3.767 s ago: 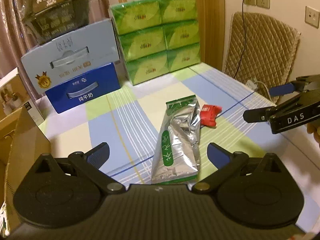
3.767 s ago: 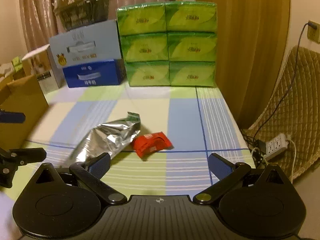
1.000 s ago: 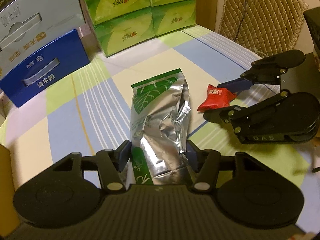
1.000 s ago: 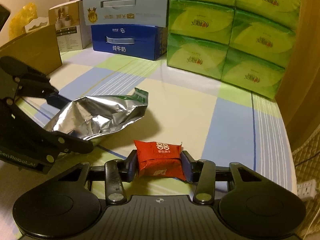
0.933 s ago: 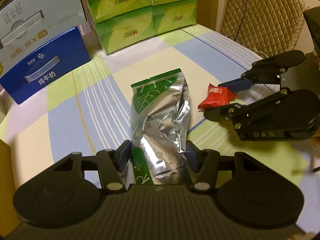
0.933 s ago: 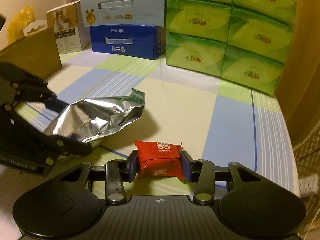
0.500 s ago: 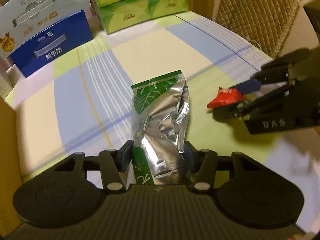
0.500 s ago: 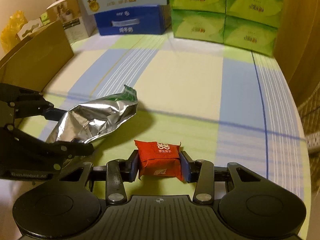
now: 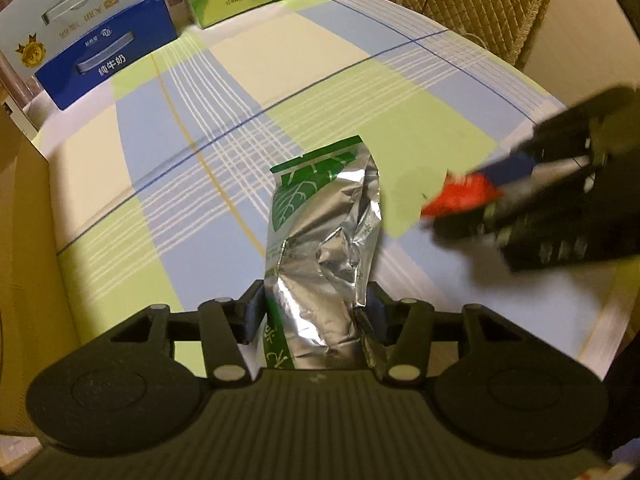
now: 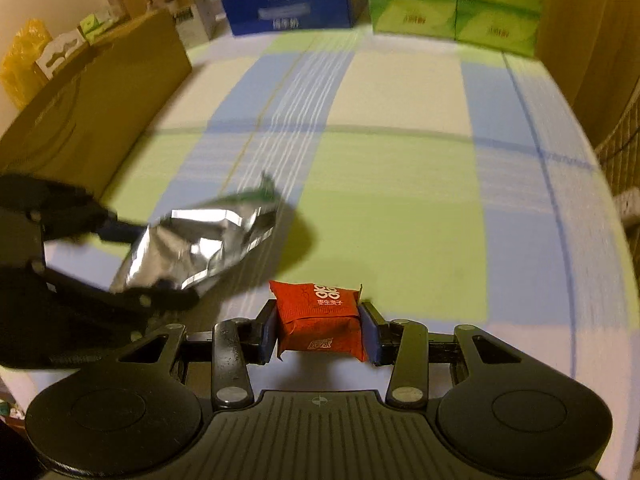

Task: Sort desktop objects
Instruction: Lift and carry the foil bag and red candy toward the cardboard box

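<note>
My left gripper [image 9: 316,314] is shut on the lower end of a silver foil bag with a green top [image 9: 324,236] and holds it above the checked tablecloth. The bag also shows in the right wrist view [image 10: 196,246], held by the left gripper [image 10: 132,268] at the left. My right gripper [image 10: 320,326] is shut on a small red snack packet [image 10: 320,316] and holds it off the table. In the left wrist view the right gripper [image 9: 500,200] and the red packet [image 9: 460,198] are blurred at the right.
A brown cardboard box [image 10: 88,112] stands along the left side of the table [image 10: 400,184]. At the back are a blue milk carton [image 9: 104,56], a grey-blue carton [image 9: 76,12] and stacked green tissue packs [image 10: 456,4]. A quilted chair [image 9: 480,8] stands beyond the right edge.
Both grippers have lifted their loads clear of the table and pulled back toward me. The cartons and tissue packs now look farther away and lower.
</note>
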{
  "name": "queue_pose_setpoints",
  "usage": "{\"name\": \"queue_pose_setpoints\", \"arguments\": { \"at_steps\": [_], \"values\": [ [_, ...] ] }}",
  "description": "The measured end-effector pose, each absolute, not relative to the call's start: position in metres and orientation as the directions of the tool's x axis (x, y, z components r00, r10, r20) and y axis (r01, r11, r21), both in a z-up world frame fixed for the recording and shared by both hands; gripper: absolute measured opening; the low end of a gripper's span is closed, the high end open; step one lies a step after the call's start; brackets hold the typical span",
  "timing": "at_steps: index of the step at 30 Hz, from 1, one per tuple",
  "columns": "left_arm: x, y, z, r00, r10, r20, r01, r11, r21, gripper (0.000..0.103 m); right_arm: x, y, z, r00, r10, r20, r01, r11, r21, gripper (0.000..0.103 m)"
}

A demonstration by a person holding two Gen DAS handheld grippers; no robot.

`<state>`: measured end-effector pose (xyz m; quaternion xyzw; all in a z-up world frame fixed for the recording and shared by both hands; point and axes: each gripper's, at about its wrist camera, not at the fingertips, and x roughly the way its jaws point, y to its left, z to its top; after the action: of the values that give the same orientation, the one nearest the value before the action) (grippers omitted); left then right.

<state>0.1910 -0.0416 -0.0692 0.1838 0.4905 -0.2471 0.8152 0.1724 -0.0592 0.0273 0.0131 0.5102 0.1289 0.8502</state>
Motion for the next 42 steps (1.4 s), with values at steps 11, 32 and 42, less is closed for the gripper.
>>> {"name": "queue_pose_setpoints", "arguments": {
  "at_steps": [11,32,42],
  "values": [
    [0.208,-0.041,-0.082,0.328,-0.254,-0.910,0.590,0.807,-0.013,0.069,0.170,-0.050,0.020,0.456,0.193,-0.869,-0.223,0.970,0.098,0.040],
    [0.220,-0.045,-0.088,0.317,-0.232,-0.920,0.588,0.809,-0.001,0.056,0.172,-0.047,0.014,0.457,0.108,-0.883,-0.227,0.974,0.002,0.057],
    [0.219,-0.042,-0.079,0.345,-0.231,-0.910,0.575,0.818,0.010,0.044,0.169,-0.045,0.015,0.459,0.116,-0.881,-0.239,0.971,0.003,0.042]
  ]
}}
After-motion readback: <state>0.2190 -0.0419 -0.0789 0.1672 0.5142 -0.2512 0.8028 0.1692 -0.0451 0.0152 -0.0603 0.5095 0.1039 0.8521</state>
